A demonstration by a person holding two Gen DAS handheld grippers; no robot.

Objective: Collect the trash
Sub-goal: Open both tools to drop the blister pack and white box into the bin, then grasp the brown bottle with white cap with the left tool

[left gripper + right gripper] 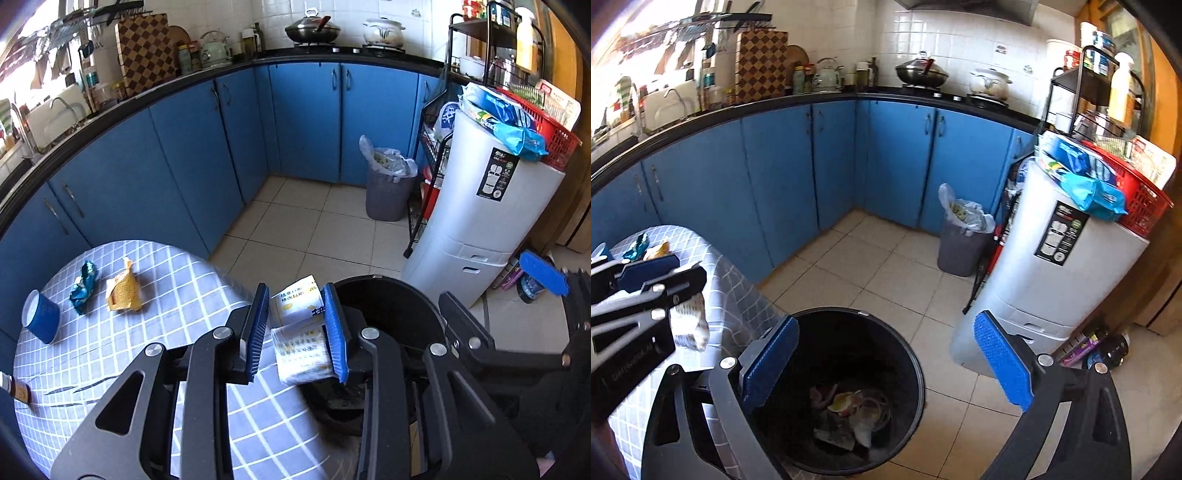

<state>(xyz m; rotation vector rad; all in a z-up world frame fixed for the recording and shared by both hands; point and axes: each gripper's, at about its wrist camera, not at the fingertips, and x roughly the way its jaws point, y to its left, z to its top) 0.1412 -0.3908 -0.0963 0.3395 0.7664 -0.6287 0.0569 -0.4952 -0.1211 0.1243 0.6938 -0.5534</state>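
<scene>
Item held: white printed packet (301, 332), clamped between the pads of the left gripper (299, 328) at the table (147, 325) edge, the black bin (908, 354) just beyond and right of its fingers; right gripper (886, 365) spread wide and empty above that bin's mouth. Risk, judged: a release short of the rim would drop the packet on the floor or table edge. Containers: black bin holding peels and scraps; grey lined bin (960, 251) far ahead, bag filled; wrappers (107, 288) and blue cup (42, 317) lie left of the left gripper

Home kitchen — stove (347, 46), blue cabinets (306, 118).
</scene>
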